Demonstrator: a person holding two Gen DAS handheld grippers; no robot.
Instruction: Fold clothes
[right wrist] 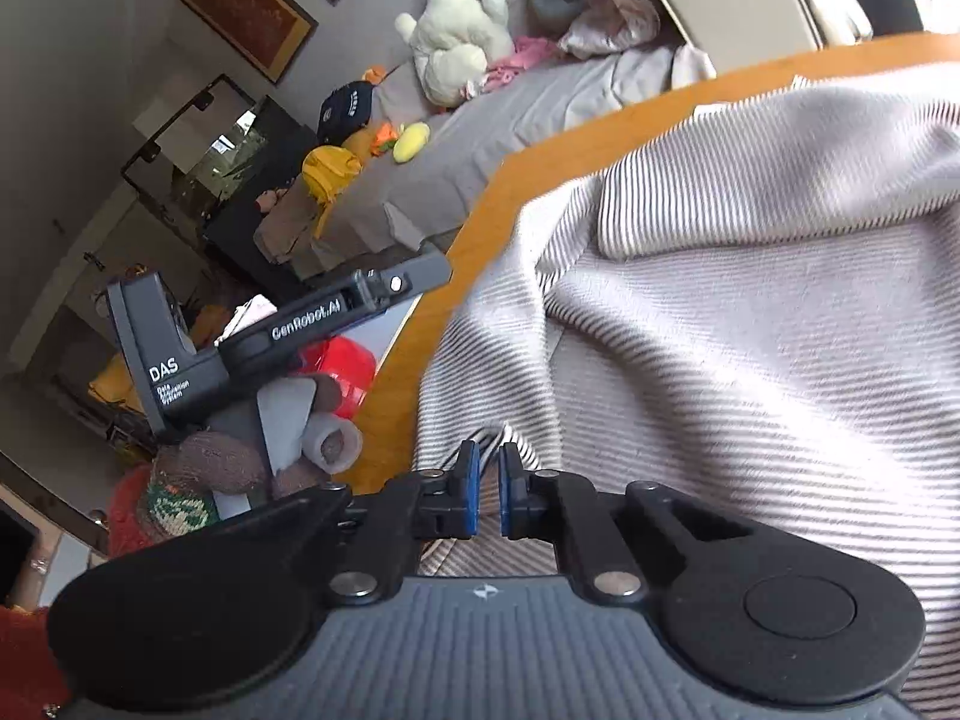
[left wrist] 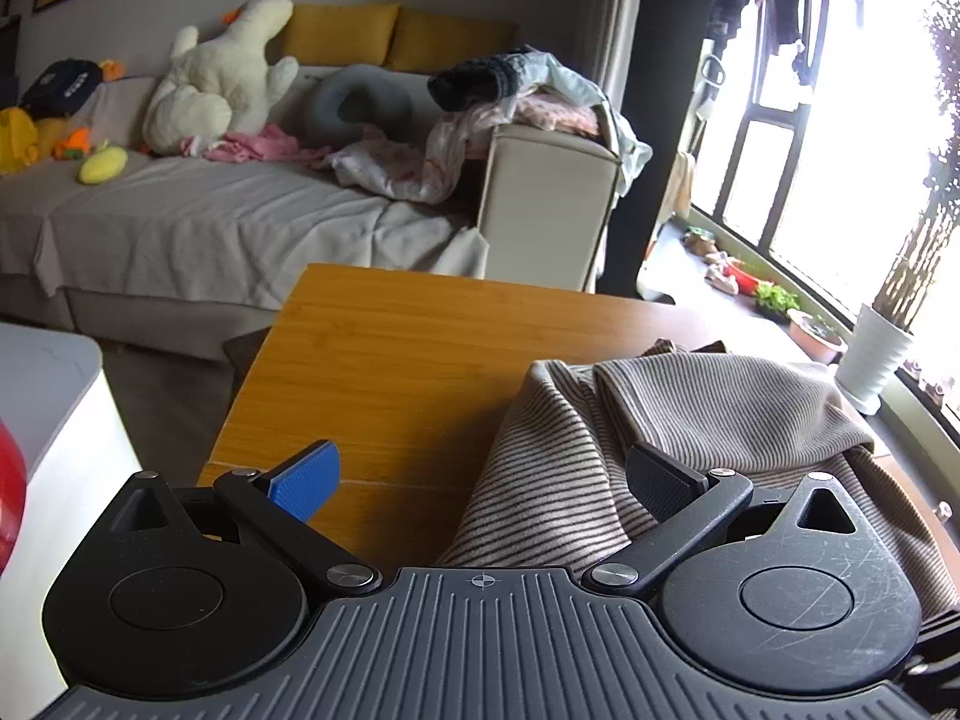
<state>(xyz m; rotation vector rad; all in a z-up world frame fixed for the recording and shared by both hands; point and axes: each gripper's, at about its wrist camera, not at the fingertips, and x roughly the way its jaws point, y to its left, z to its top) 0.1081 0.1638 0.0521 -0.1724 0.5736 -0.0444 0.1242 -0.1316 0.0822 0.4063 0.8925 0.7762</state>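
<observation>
One striped garment (left wrist: 690, 414) heaped on the wooden desk (left wrist: 384, 360), left gripper (left wrist: 480, 480) with jaws spread wide at its near edge, right gripper (right wrist: 487, 489) with jaws pinched on a striped fold

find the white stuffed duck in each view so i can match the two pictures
Left wrist: white stuffed duck sits upper left, on the sofa.
Right wrist: it shows at top centre, tilted, on the same sofa.
Shared landmark: the striped garment on the wooden table.
</observation>
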